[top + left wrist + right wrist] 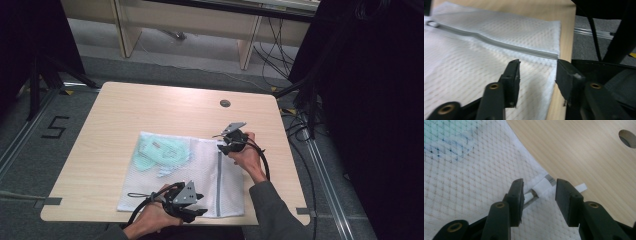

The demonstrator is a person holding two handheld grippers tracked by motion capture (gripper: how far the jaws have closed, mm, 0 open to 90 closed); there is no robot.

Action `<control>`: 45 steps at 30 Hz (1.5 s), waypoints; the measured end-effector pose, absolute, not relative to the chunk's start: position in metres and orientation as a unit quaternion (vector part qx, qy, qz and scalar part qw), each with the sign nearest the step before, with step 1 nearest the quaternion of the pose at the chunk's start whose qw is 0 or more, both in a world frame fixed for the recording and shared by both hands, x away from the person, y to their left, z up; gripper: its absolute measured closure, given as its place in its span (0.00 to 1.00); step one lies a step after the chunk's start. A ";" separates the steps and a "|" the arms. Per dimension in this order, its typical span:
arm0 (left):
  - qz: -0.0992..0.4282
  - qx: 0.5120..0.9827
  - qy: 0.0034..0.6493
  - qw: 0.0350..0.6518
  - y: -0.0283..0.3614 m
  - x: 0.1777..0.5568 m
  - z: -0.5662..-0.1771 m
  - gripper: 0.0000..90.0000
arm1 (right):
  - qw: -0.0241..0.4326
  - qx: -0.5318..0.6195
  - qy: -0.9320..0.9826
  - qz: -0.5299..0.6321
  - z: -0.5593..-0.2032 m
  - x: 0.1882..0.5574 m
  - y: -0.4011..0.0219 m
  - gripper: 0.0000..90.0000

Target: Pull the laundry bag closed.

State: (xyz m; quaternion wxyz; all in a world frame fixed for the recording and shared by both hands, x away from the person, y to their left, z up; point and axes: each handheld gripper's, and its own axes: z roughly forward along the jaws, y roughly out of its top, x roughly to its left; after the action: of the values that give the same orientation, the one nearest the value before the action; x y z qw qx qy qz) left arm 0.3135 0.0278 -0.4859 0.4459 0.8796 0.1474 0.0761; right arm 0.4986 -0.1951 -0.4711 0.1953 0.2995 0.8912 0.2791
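A white mesh laundry bag point(200, 175) lies flat on the wooden table point(125, 110), with a pale green garment point(162, 152) inside its left half. A grey zipper point(220, 180) runs down its right part. My left gripper point(200, 205) is at the bag's near edge. In the left gripper view its jaws point(537, 67) stand open over the bag's corner point(474, 62), beside the zipper point(499, 42). My right gripper point(223, 143) is at the zipper's far end. Its jaws point(539, 186) are open, with the zipper pull point(536, 191) between them, close to the left jaw.
A round cable hole point(225, 103) sits in the table behind the bag. The table's front edge runs just under my left gripper. Black stands and cables point(300, 120) crowd the floor to the right. A wooden shelf frame point(190, 25) stands beyond the table.
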 end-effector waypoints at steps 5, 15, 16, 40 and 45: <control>0.089 0.872 0.172 0.450 0.039 0.319 -0.481 0.50 | 0.191 0.316 0.882 0.293 -0.469 0.495 -0.197 0.59; 0.120 0.858 0.219 0.449 0.060 0.327 -0.476 0.41 | 0.183 0.305 0.885 0.301 -0.465 0.483 -0.194 0.55; 0.116 0.856 0.224 0.451 0.062 0.327 -0.476 0.41 | 0.181 0.301 0.886 0.304 -0.464 0.481 -0.194 0.54; 0.137 0.838 0.277 0.451 0.105 0.323 -0.466 0.35 | 0.151 0.301 0.875 0.349 -0.456 0.437 -0.214 0.46; 0.137 0.837 0.281 0.449 0.107 0.320 -0.466 0.34 | 0.133 0.292 0.883 0.343 -0.456 0.428 -0.219 0.44</control>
State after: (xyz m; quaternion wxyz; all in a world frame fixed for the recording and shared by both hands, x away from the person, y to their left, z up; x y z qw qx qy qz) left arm 0.3197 0.1072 -0.4661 0.4495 0.8368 0.2812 0.1366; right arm 0.4280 -0.2191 -0.4562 0.1334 0.2918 0.8828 0.3432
